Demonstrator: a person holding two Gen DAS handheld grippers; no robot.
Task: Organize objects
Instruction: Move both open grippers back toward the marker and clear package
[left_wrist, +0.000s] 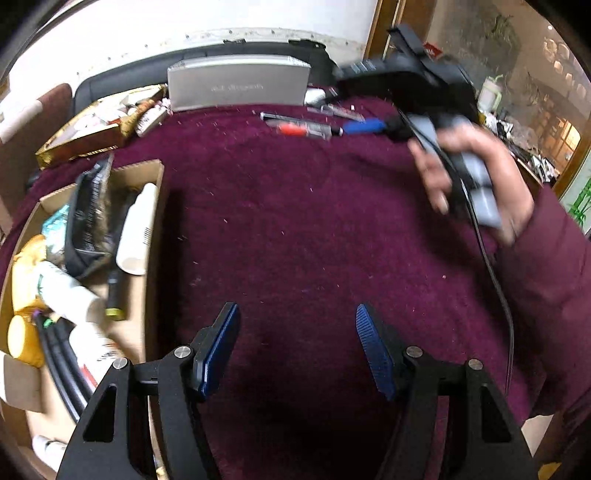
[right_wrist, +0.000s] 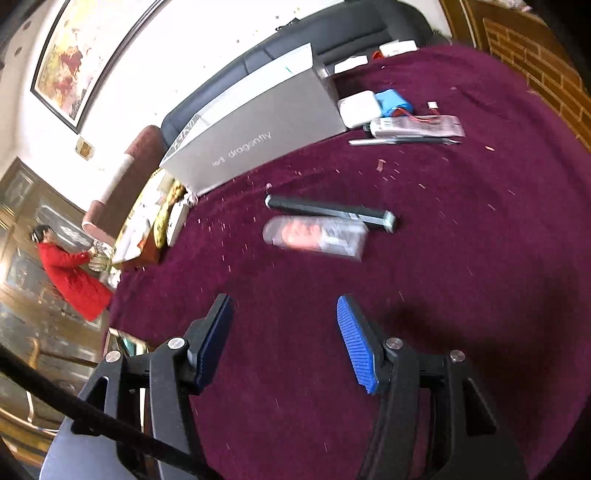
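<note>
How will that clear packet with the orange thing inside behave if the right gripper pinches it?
The clear packet looks like thin glossy plastic, so it will probably crinkle and may slip between the pads. It lies flat on the maroon cloth, so it is unlikely to roll. It seems light for its size.

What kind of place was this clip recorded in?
Probably a home living room: a framed painting hangs above a dark sofa, and a table under a maroon cloth holds a cardboard box of household odds and ends.

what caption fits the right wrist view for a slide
Open right hand-held gripper above maroon cloth, facing a clear plastic packet and black bar.
</note>
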